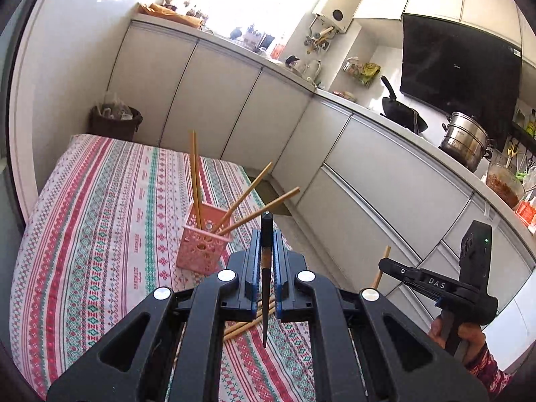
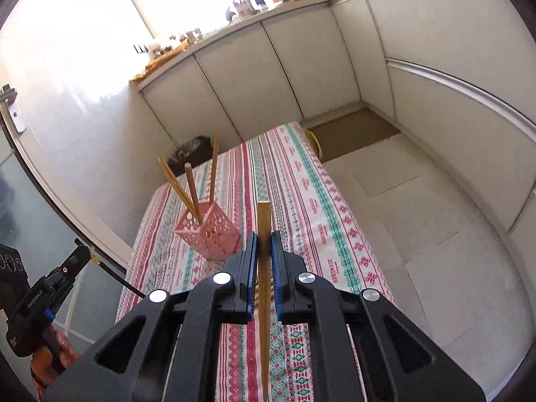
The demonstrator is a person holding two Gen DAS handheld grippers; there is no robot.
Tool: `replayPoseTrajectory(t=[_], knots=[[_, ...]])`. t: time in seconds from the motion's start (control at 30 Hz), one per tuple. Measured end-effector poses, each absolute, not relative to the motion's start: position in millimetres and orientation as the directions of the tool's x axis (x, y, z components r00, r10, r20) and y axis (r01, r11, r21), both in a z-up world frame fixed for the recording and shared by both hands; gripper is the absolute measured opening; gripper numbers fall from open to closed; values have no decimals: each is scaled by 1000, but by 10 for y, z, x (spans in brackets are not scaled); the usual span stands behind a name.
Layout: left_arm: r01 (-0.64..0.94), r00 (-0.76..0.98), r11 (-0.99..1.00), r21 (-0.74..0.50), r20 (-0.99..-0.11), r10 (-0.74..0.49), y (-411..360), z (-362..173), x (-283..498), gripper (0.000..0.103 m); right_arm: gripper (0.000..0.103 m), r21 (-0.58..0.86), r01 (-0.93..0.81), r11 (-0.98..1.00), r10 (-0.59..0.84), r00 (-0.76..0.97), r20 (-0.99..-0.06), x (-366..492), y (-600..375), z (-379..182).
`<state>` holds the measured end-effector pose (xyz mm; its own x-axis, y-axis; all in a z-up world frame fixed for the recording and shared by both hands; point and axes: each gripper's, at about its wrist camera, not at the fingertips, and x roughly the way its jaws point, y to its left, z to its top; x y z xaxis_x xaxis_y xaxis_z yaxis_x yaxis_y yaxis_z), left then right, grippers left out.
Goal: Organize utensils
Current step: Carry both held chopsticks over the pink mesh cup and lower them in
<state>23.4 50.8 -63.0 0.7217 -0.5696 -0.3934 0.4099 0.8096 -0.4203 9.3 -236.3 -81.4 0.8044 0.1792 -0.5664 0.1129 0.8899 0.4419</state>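
A pink perforated holder (image 1: 204, 241) stands on the patterned tablecloth (image 1: 100, 221) with several wooden chopsticks (image 1: 196, 181) leaning in it; it also shows in the right wrist view (image 2: 209, 231). My left gripper (image 1: 267, 239) is shut on a dark chopstick (image 1: 266, 268), held upright above the table, right of the holder. My right gripper (image 2: 264, 241) is shut on a wooden chopstick (image 2: 264, 268), held upright, right of the holder. Loose wooden chopsticks (image 1: 248, 321) lie on the cloth under my left gripper.
The table's right edge drops to a tiled floor (image 2: 418, 217). White cabinets (image 1: 385, 174) run along the back and right. A dark bin (image 1: 115, 122) stands beyond the table's far end. A wok (image 1: 402, 110) and a steel pot (image 1: 465, 140) sit on the counter.
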Motion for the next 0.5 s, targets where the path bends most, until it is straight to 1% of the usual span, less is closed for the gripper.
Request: replayPoseTrajectory(t=[0.27, 0.4, 0.5], knots=[[404, 809, 843, -355, -293, -510, 458, -35, 388, 6, 9, 531, 99, 842, 180, 876, -448, 97, -2548, -591], [375, 850, 875, -307, -262, -457, 386, 137, 551, 6, 9, 550, 77, 832, 172, 906, -387, 55, -2584, -484], [340, 879, 901, -269, -248, -406, 320, 166, 682, 6, 9, 546, 65, 835, 157, 924, -350, 23, -2575, -398]])
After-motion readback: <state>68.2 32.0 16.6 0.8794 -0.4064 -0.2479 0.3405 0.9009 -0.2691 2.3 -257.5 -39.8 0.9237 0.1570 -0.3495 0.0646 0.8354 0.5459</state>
